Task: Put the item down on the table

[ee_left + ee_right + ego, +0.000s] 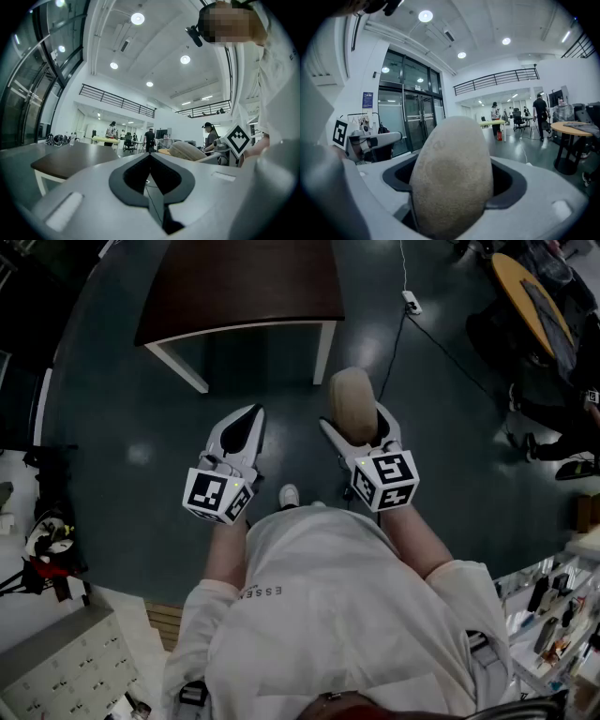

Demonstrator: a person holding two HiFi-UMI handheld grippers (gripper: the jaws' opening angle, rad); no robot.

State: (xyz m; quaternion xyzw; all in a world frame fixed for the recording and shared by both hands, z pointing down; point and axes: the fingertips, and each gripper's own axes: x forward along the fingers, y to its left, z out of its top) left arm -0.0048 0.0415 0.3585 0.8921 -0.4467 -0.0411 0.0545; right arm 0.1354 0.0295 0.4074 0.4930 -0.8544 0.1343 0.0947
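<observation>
Underfoot, a dark teal glossy floor (122, 418) fills most of the head view. Ahead stands a rectangular table with dark brown top and white legs (239, 282). A thin white cable (394, 343) runs across the floor to its right, and a round tan wooden table (530, 296) sits at the far right. The right tool (361, 427) is clamped on a beige, rough-skinned, egg-shaped item (452, 173), held in the air over the floor, short of the table. The left tool (150, 154) has its jaws pressed together with nothing between them. Round recessed ceiling lamps (137, 18), a black-railed mezzanine (117, 99) and tall glass doors (410, 122) mark a large white hall.
</observation>
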